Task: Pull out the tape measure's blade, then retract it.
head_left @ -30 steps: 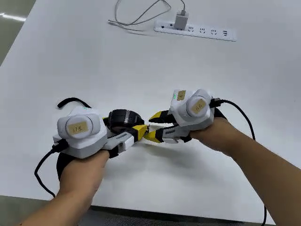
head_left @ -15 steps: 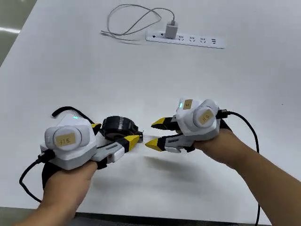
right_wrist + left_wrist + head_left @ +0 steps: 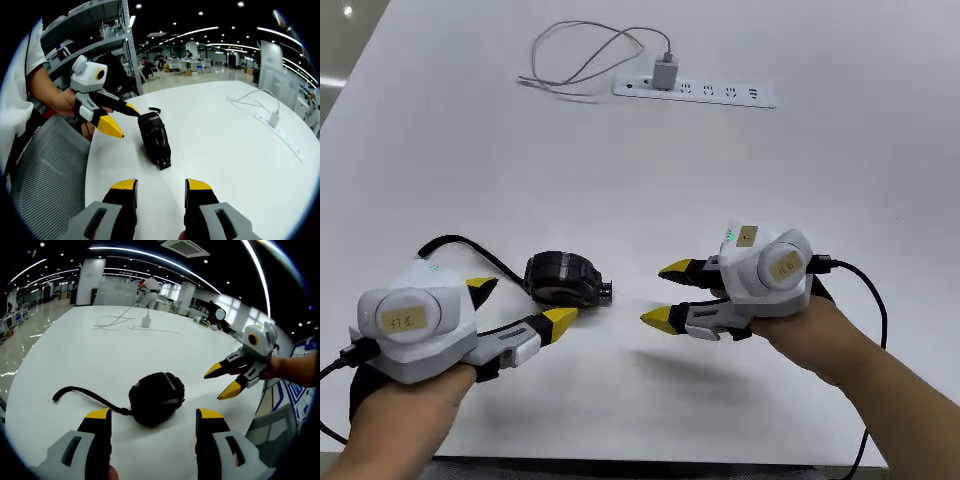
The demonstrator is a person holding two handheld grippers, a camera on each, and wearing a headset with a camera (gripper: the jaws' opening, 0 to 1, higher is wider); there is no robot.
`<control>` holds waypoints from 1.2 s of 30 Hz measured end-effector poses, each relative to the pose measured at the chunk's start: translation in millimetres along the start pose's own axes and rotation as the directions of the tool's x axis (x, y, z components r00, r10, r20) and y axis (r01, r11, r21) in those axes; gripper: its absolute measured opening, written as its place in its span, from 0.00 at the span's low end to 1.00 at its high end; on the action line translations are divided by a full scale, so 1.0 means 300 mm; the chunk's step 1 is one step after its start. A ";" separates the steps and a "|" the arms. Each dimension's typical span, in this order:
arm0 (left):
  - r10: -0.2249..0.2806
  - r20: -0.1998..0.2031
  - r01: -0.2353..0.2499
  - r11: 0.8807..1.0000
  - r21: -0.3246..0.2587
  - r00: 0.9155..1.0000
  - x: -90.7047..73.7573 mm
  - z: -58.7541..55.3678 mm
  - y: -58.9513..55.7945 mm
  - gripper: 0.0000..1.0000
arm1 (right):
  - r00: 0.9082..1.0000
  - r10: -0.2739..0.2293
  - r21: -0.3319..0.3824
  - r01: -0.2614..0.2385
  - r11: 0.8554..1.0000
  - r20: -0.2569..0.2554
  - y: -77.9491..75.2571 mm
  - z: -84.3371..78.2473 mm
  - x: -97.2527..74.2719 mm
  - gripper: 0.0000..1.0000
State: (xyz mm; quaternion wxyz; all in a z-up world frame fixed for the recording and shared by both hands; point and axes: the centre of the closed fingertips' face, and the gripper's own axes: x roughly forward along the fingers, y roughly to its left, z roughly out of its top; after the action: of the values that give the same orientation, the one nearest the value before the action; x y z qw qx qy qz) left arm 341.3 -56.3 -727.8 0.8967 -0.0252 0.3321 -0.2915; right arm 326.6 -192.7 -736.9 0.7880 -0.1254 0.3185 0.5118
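Compared with 1 second ago, both pairs of tongs have backed off. They were bunched up at the tape measure (image 3: 563, 279) with the left tongs (image 3: 520, 303) around it. Now it sits on its own on the white desk (image 3: 720, 180) with a clear gap on each side.

Writing first, and there's not much. Each gripper has a yellowish sticker with handwriting on its round housing, but it's too small to read. I can't make out any brand on the tape measure's black case.

The tape measure lies on the desk between the 2 pairs of tongs, closer to the left ones. In the left gripper view it sits just past the 2 yellow tips, about centred between them, touching neither. Its black strap (image 3: 85, 392) trails off along the desk to the left of that view. The end where the blade comes out points toward the right tongs (image 3: 663, 294), and the blade looks fully wound in.

The left tongs are spread wide with nothing in them. The right tongs are also parted, a bit narrower, gripping nothing and well apart from the case.

At the far end of the desk there's a white power strip (image 3: 695, 90) with a charger (image 3: 665, 72) plugged in and a looped cable (image 3: 580, 55).
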 end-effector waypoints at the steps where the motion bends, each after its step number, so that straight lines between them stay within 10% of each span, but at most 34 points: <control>1: -0.002 0.000 0.002 1.000 0.004 1.000 -0.005 -0.001 0.000 0.65 | 1.000 -0.003 0.001 0.003 1.000 0.001 0.000 -0.001 -0.006 0.35; 36: -0.044 0.011 0.043 0.996 0.073 0.999 -0.187 -0.075 0.077 0.68 | 0.989 -0.151 0.087 0.150 0.985 0.006 0.039 -0.135 -0.217 0.55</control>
State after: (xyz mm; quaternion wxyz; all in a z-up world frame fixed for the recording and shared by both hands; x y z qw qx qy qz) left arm 305.2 -3.5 -718.3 0.8926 -0.0016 0.3148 -0.3226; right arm 283.4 -256.1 -725.3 0.8309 -0.1119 0.3250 0.4375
